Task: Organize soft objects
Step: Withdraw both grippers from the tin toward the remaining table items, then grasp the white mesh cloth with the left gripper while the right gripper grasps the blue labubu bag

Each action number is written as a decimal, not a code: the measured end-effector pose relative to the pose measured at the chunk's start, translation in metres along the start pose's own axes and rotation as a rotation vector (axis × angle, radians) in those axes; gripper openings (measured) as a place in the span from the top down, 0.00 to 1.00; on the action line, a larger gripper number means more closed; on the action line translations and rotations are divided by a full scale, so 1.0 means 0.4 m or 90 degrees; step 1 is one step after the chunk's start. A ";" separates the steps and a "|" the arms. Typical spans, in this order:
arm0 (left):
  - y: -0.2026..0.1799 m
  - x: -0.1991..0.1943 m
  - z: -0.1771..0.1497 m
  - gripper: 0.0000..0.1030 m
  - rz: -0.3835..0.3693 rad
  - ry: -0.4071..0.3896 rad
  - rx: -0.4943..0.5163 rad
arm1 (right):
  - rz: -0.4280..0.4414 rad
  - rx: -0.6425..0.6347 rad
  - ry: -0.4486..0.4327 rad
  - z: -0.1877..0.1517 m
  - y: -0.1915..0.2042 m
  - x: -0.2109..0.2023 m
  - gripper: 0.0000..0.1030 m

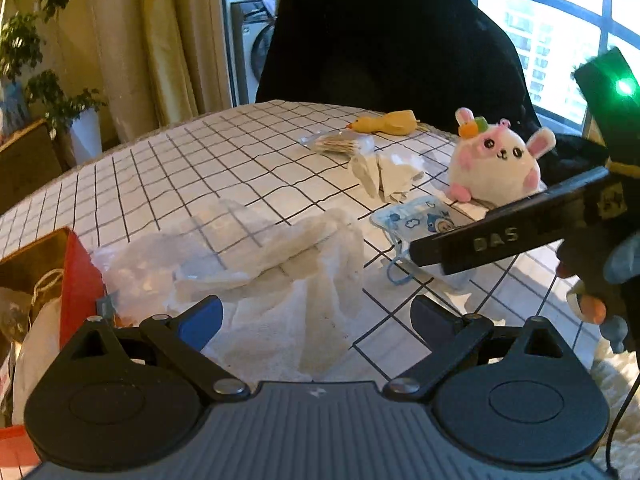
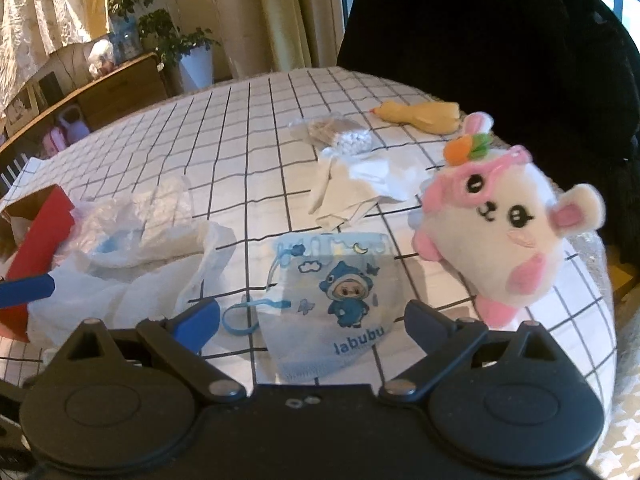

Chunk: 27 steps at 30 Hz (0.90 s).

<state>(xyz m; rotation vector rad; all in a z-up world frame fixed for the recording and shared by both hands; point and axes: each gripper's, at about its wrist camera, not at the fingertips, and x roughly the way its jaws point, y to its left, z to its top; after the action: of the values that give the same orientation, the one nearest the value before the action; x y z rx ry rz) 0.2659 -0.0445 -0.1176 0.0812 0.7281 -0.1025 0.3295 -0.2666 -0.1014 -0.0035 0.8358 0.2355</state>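
- Face mask: pale blue, printed with a cartoon figure and clouds, ear loop trailing to its left; it lies flat on the checked tablecloth, near the table's front edge; in the right wrist view we see it straight ahead of the right gripper, between the lines of the two fingers but not touched by them.
- Right gripper: we find its jaws wide apart, nothing clamped; in the left wrist view it reaches in from the right above the mask.
- Left gripper: jaws spread wide, empty; it hangs over a crumpled white towel.
- Plush rabbit: white with pink ears and cheeks, an orange and green tuft on top; just right of the mask, tilted.
- Crumpled tissue: white, beyond the mask, left of the rabbit.
- Clear packet: small white and tan bits inside; behind the tissue.
- Yellow duck toy: lying flat at the far edge.
- Clear plastic bag: bunched beside the towel, at the left.
- Red box: open, at the table's left edge, touching the bag.
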 end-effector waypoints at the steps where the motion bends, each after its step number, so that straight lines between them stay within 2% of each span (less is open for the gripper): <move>1: -0.006 0.006 -0.001 0.02 0.003 0.003 0.007 | -0.003 -0.005 0.002 -0.001 0.004 0.006 0.05; 9: -0.021 0.064 -0.009 0.03 0.003 0.028 0.012 | -0.021 -0.046 0.022 0.000 0.033 0.053 0.06; 12: -0.019 0.081 -0.009 0.16 0.000 0.040 0.009 | -0.028 -0.054 0.032 0.001 0.038 0.069 0.07; 13: -0.015 0.087 -0.008 0.24 -0.004 0.046 0.005 | -0.030 -0.057 0.032 0.000 0.039 0.072 0.07; 15: -0.010 0.098 -0.008 0.33 -0.008 0.058 -0.004 | -0.032 -0.063 0.031 -0.001 0.043 0.075 0.07; 17: -0.002 0.104 -0.008 0.40 -0.014 0.062 -0.013 | -0.035 -0.069 0.030 -0.002 0.046 0.075 0.09; 23: 0.009 0.108 -0.007 0.61 -0.008 0.064 -0.020 | -0.044 -0.077 0.024 -0.003 0.045 0.069 0.18; 27: 0.025 0.108 -0.002 0.73 -0.007 0.068 -0.040 | -0.051 -0.077 0.020 -0.003 0.040 0.063 0.30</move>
<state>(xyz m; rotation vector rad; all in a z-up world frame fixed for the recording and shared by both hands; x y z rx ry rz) 0.2987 -0.0374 -0.1465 0.0229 0.8372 -0.0863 0.3414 -0.2461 -0.1194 -0.1532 0.8495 0.2108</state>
